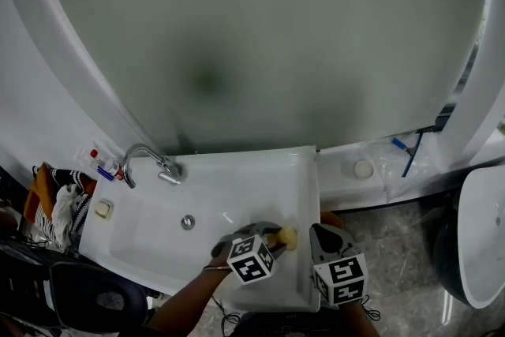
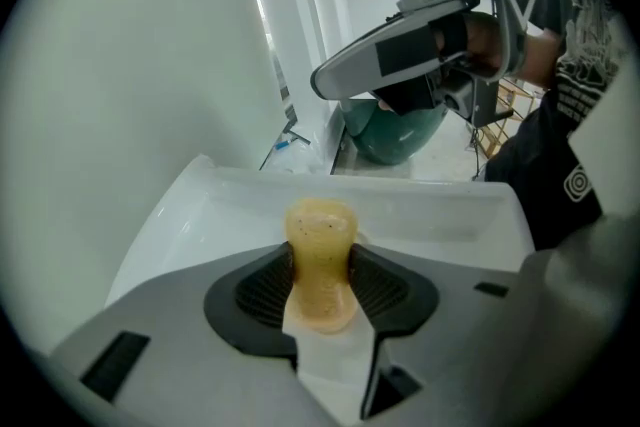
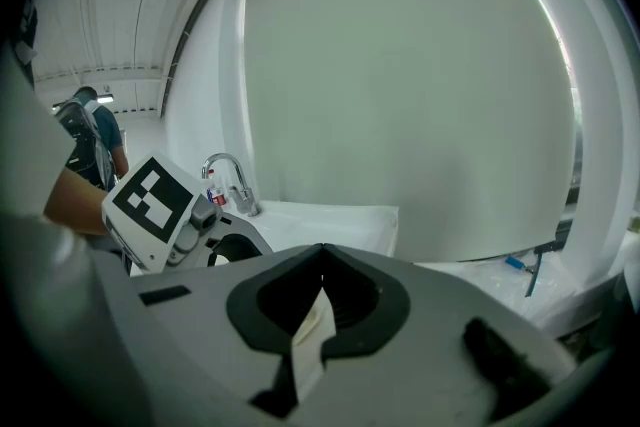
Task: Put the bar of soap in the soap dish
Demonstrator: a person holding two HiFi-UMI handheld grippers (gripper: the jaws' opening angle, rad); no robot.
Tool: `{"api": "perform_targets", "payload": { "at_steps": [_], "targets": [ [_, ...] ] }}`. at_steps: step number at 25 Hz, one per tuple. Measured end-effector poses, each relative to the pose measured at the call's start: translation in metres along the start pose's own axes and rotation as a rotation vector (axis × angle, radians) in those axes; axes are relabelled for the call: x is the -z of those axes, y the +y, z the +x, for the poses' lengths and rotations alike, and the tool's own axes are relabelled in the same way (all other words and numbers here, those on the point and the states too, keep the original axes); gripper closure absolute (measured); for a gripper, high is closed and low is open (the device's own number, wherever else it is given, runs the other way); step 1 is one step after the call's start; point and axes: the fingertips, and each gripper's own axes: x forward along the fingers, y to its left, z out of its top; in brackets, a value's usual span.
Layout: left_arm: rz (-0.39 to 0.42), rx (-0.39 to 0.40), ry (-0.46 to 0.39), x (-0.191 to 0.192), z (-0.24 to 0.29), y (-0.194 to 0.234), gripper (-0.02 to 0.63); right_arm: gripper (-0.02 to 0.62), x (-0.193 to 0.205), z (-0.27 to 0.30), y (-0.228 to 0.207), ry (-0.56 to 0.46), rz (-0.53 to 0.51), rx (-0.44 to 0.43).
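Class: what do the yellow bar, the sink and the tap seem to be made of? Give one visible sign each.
Bar of soap: translucent speckled yellow, waxy, probably glycerine soap. Sink: glossy white with highlights, likely glazed ceramic. Tap: bright mirror-like silver, likely chromed metal.

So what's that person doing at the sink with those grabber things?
A person is working at a white sink with a gripper in each hand. The left gripper has its jaws closed on a yellowish bar of soap and holds it over the sink's right side. The right gripper is beside it, shut and empty. The small soap dish sits at the sink's left edge, near the tap, so the soap is not in it yet.
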Motion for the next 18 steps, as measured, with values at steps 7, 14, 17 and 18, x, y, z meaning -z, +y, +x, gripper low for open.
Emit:
{"api": "perform_targets", "payload": {
  "at_steps": [7,14,17,18],
  "targets": [
    [0.076,0.069,0.059,0.003,0.013,-0.004,0.425,0.583,0.003,0.0,-0.01,0.007,0.011,-0.002],
    [0.121,0.133,0.12,0.007,0.022,-0.008,0.425,0.583,0.006,0.002,-0.016,0.018,0.011,-0.015],
    [0.148,0.168,0.149,0.01,0.023,-0.009,0.425,0.583,0.009,0.006,-0.015,0.028,0.006,-0.025],
    [0.161,0.179,0.16,0.009,0.024,-0.009,0.424,0.583,0.008,0.008,-0.015,0.028,0.004,-0.03]
  ]
}}
